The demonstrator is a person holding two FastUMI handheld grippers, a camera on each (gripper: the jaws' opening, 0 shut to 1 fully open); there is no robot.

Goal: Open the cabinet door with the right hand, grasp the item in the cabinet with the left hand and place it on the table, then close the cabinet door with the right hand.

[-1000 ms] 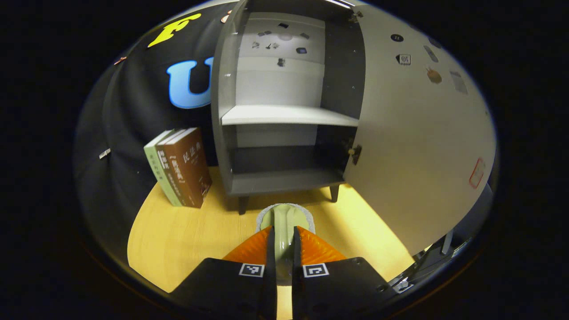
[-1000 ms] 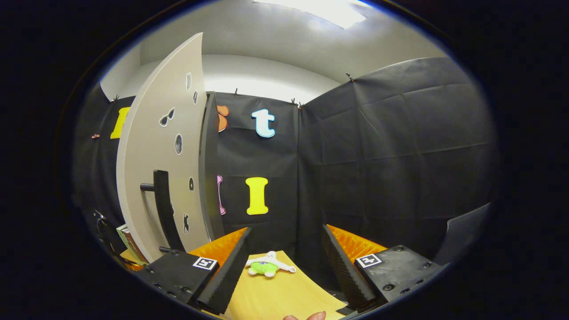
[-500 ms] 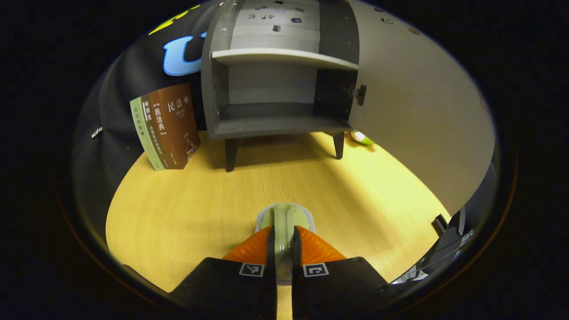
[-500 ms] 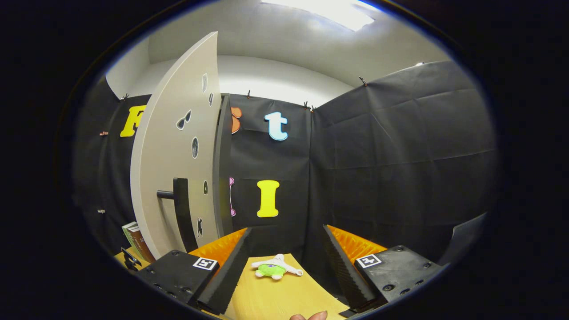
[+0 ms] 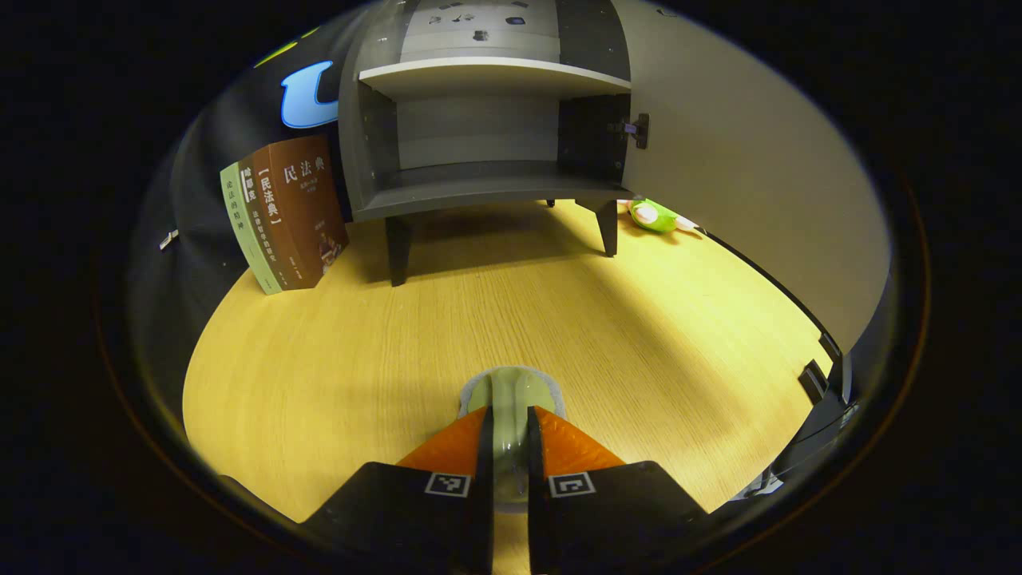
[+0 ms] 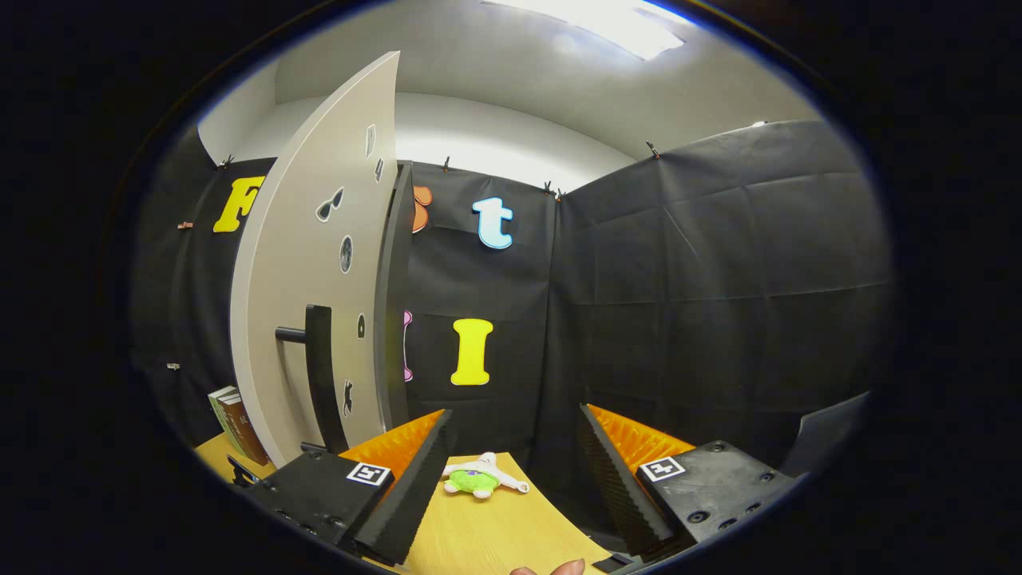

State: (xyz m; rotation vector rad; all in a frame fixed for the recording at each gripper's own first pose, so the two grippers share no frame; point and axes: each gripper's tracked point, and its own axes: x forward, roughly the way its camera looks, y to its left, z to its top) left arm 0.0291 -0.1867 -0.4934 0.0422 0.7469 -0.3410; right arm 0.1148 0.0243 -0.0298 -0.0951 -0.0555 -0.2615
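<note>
My left gripper (image 5: 509, 412) is shut on a pale green item with a light grey rim (image 5: 511, 386), held low over the wooden table (image 5: 335, 351); I cannot tell whether it touches the top. The grey cabinet (image 5: 375, 144) stands open farther back on dark legs, its lower compartment and shelf bare. Its pale door (image 5: 742, 160) swings out on the right. In the right gripper view the door (image 6: 319, 255) shows its outer face with a black handle (image 6: 319, 375), left of my open right gripper (image 6: 515, 467), which holds nothing.
Three upright books (image 5: 279, 216) lean beside the cabinet's left side. A green and white plush toy (image 5: 655, 216) lies on the table past the cabinet's right leg, also seen as the toy (image 6: 477, 479) ahead of the right gripper. A fingertip (image 6: 551, 569) shows at the bottom.
The left gripper has drawn back from the cabinet and lowered toward the table with the green item still in it. The right gripper stays open beside the door, barely shifted.
</note>
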